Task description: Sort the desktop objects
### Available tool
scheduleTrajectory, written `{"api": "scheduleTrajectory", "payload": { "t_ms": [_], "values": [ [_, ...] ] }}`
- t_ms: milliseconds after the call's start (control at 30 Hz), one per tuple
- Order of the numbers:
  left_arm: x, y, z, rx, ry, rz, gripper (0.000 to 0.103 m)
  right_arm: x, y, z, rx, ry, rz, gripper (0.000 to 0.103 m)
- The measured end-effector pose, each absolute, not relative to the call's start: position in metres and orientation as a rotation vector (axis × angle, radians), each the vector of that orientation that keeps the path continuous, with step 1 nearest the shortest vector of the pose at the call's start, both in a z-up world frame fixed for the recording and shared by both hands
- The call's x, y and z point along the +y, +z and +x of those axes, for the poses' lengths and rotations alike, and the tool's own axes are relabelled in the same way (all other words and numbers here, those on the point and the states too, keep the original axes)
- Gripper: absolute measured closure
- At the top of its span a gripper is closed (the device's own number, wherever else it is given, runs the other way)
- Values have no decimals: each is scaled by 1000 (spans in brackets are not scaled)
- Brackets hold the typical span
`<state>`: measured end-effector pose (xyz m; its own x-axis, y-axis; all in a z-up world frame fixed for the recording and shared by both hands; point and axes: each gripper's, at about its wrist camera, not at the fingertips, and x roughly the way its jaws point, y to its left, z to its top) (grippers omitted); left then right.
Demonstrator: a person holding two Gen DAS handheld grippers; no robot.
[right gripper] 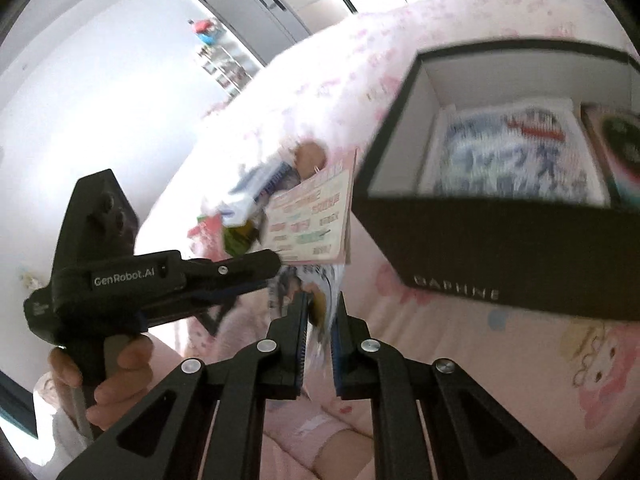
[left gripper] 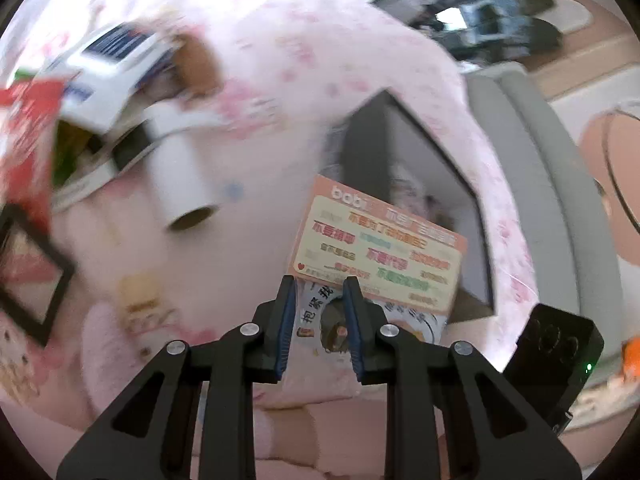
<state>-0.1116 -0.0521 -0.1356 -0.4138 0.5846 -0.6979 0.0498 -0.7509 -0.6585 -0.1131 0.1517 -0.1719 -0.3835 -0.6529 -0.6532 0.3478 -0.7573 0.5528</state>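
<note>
Both grippers have hold of the same small bundle of paper. The left gripper (left gripper: 320, 300) pinches the lower edge of a peach card printed with coloured Chinese text (left gripper: 376, 244), with a white illustrated leaflet (left gripper: 312, 312) just behind it; the right gripper (right gripper: 322, 316) is closed on that leaflet's edge too, from the other side. The bundle is held up off the pink printed cloth (left gripper: 256, 80), close beside an open black box marked DAPHNE (right gripper: 480, 256) that already holds printed packets. A paper roll (left gripper: 180, 184) and a heap of boxes (left gripper: 108, 76) lie further off on the cloth. This looks like a hand-over or a carry toward the box. Which gripper should let go cannot be judged; whichever keeps hold must keep the thin sheets from slipping apart.
</note>
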Motion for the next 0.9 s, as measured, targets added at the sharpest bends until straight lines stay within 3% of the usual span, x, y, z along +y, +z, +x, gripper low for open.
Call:
{"api": "scheduleTrajectory", "payload": {
  "t_ms": [367, 667, 767, 900],
  "values": [
    [42, -91, -192, -645, 2168, -1387, 81, 219, -99, -158, -405, -2319, 1096, 95],
    [92, -138, -236, -452, 2216, -1601, 81, 245, -154, -231, -356, -2254, 1424, 93],
    [97, -137, -241, -388, 2225, -1645, 81, 233, -178, -234, -247, -2203, 1562, 93],
    [93, -125, -236, -365, 2270, -1608, 81, 242, -169, -226, -230, -2277, 1540, 79]
  ]
}}
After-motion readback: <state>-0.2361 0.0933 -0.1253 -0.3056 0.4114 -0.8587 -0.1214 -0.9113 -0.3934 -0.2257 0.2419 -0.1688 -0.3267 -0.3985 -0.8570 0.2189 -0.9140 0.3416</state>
